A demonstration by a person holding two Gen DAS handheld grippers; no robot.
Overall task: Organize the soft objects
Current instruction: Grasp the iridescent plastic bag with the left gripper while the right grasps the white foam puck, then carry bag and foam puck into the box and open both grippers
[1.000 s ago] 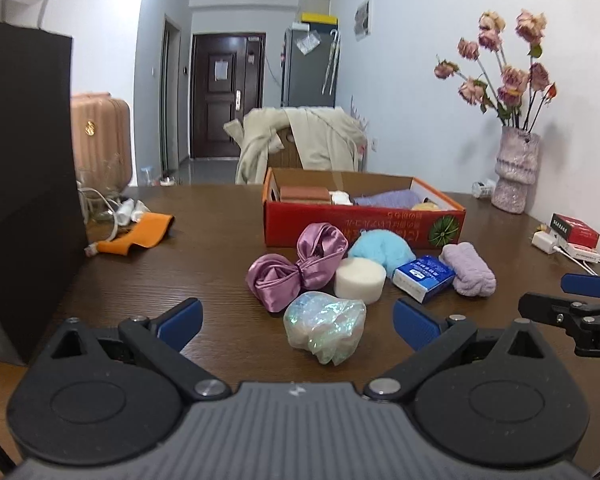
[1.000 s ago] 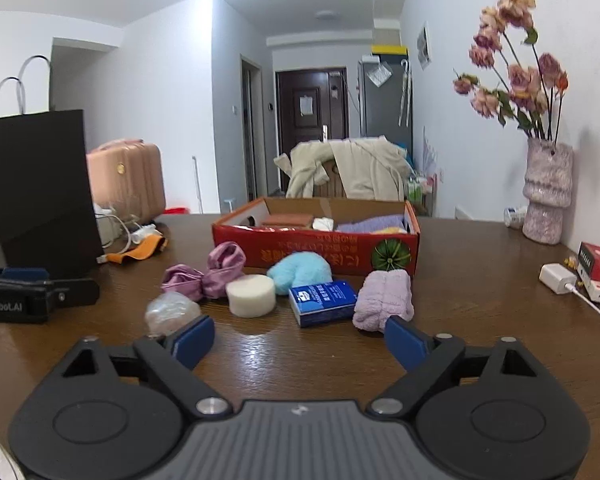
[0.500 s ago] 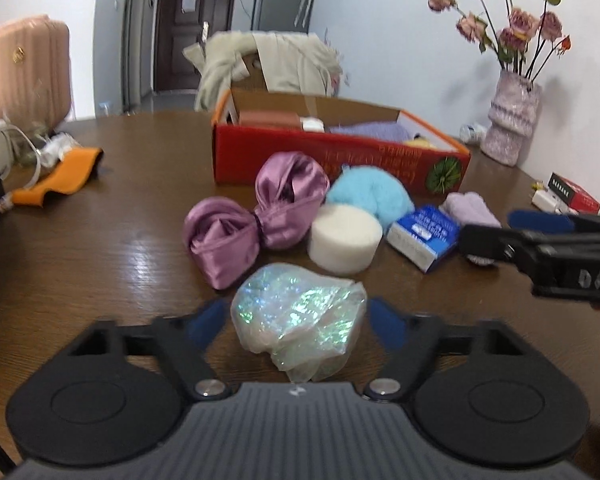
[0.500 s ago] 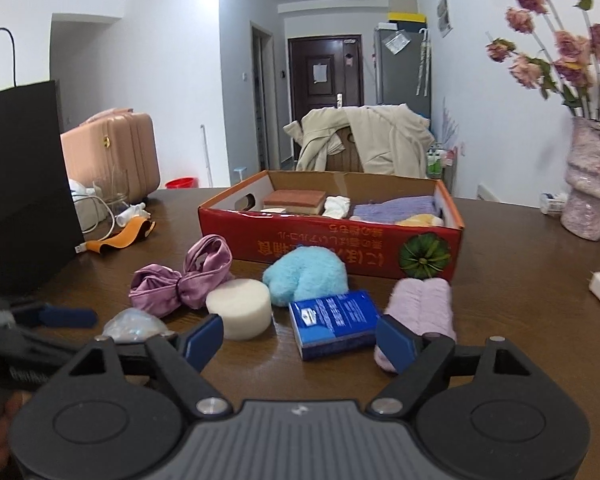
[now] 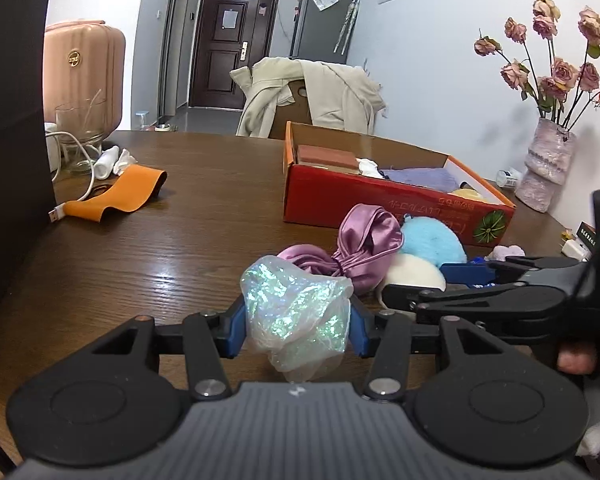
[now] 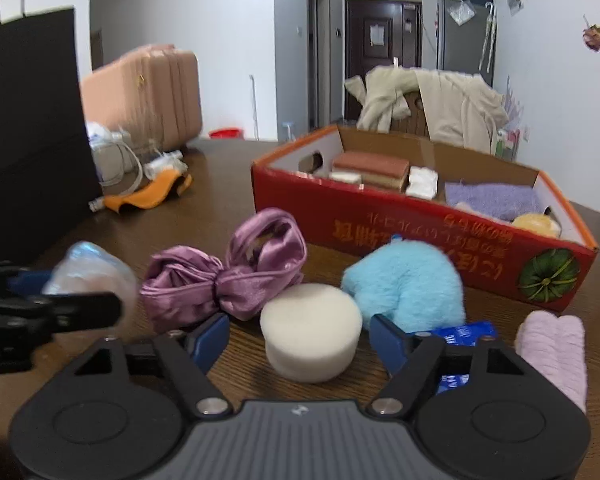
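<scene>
My left gripper [image 5: 296, 330] is closing, and its blue pads press on both sides of a crumpled iridescent plastic bundle [image 5: 296, 304] on the wooden table. My right gripper [image 6: 300, 334] is also closing. A round white sponge [image 6: 310, 328] sits between its pads with a gap on each side. Behind the sponge lie a purple satin bow [image 6: 220, 276] and a fluffy light-blue ball [image 6: 408, 284]. A blue tissue pack [image 6: 468, 332] and a lilac rolled cloth [image 6: 552, 344] lie to the right. Beyond them stands the red cardboard box [image 6: 380, 224], holding several soft items.
A tall black paper bag [image 6: 28, 120] stands at the left table edge. An orange strap [image 5: 120, 192], cables and a glass lie beside it. A vase of dried roses [image 5: 548, 176] stands at the back right. A chair draped with a coat [image 5: 320, 92] is behind the table.
Both grippers moved forward towards the objects. The left jaws narrowed from wide open onto the iridescent bundle. The right gripper swung left to the white sponge, its jaws narrowing.
</scene>
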